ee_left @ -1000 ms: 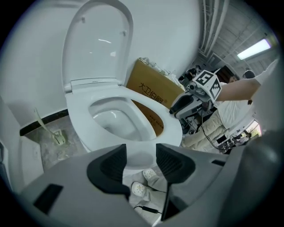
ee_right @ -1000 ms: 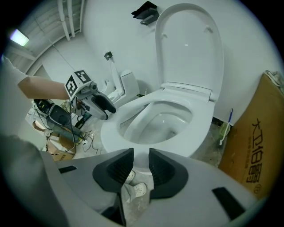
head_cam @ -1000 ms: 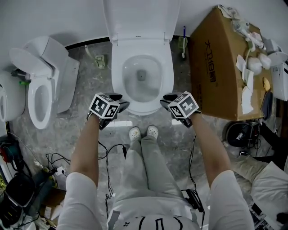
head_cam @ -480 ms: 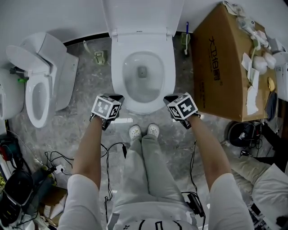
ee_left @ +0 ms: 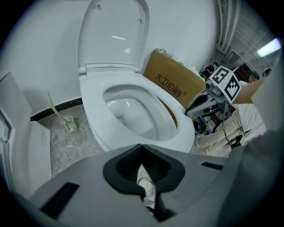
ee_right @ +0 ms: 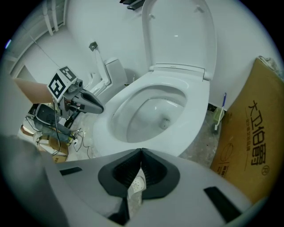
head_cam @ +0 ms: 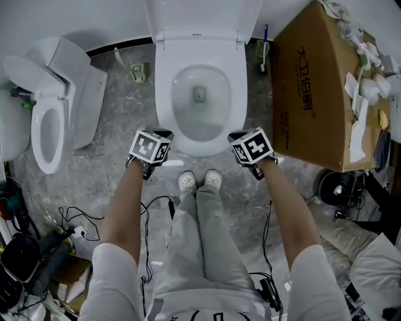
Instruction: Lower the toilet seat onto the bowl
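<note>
**Both grippers clenched and empty at the toilet's front rim**

I hold my left gripper and my right gripper at either side of the front edge of the toilet seat. Both are close to its rim, but I cannot tell whether either one touches it. Each gripper is clenched, its ribbed black pads meeting at the tips with nothing between them.

The toilet seat lies down on the bowl as a smooth, glossy white oval ring. The lid stands upright against the white wall.

On my left, an open strip of mottled grey stone floor runs between this toilet and a second white toilet. A pale brush holder stands on that strip, near the wall.

On my right, a large cardboard box stands close beside the bowl and leaves only a narrow gap. A blue-handled brush stands at the back of that gap.

My white shoes stand just in front of the rim, between the two grippers. Black cables trail over the floor behind my left arm.
</note>
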Demonstrator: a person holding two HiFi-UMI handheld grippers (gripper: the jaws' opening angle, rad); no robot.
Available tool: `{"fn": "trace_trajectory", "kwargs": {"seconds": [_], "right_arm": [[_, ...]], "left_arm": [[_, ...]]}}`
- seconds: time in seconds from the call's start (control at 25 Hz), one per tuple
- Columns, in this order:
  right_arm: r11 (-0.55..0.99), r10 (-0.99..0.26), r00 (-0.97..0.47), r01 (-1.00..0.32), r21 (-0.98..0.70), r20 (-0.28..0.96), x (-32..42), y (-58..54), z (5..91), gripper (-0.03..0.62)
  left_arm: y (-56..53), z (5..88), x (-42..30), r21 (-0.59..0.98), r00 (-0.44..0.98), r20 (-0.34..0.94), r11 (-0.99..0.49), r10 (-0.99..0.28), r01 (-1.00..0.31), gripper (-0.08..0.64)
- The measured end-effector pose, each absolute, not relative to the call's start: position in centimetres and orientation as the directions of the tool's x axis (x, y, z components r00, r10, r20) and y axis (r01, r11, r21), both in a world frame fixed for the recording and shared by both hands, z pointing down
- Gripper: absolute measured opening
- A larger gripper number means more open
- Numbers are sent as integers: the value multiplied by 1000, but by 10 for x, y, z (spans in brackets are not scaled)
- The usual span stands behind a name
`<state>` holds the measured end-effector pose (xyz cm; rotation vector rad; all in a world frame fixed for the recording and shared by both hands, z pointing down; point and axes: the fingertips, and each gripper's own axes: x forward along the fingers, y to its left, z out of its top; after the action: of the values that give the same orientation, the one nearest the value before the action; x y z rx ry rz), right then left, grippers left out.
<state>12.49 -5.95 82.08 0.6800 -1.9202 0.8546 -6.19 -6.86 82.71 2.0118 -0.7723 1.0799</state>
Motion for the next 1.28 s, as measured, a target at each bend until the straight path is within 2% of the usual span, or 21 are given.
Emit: {"fn": "trace_trajectory", "kwargs": {"seconds": [0.92,1.28], "right_arm": [[563,-82,-372,-783,-265,925,123,-57,882,28],[533,-121,-337,-816,-226,934,121,-61,883,28]], "left_arm": [[-61,882,-63,310,430,895,-529,-116,-790,9],[-61,883,-62,281,390,910,-487,-138,-827,9]]}}
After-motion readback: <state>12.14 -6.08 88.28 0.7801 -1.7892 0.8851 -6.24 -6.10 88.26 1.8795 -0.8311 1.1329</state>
